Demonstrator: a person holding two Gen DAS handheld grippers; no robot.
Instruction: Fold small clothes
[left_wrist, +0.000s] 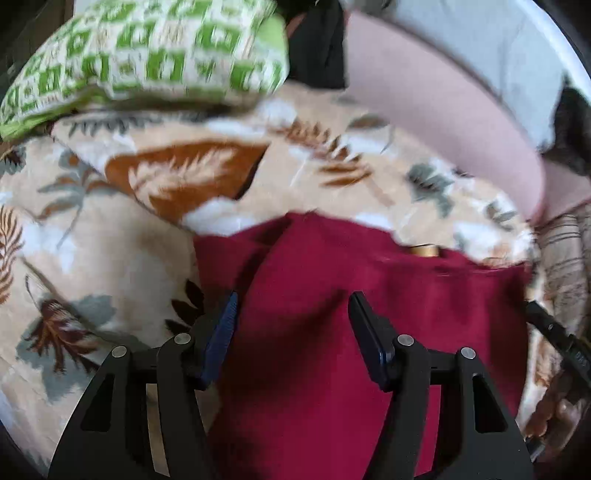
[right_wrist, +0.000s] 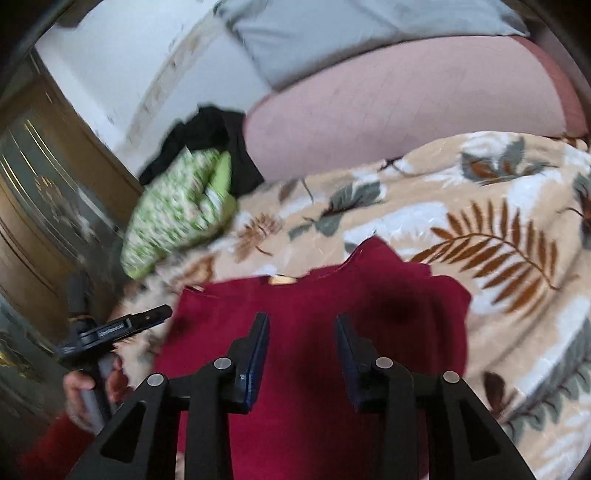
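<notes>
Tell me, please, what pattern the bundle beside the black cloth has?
Green-and-white checks on the bundle, clearest in the left wrist view.

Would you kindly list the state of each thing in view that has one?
Red garment: lying on the leaf-print blanket, not held.
Left gripper: open over the garment.
Right gripper: open over the garment.
Green patterned cloth: bundled beside a black garment.

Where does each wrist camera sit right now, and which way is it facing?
Left wrist: on the left gripper, angled down at the dark red garment on the leaf-print blanket; jaws apart, nothing between.
Right wrist: on the right gripper, angled down at the garment; jaws apart; left gripper in a hand at left.
Shared: garment, blanket, green patterned cushion, pink pillow.
</notes>
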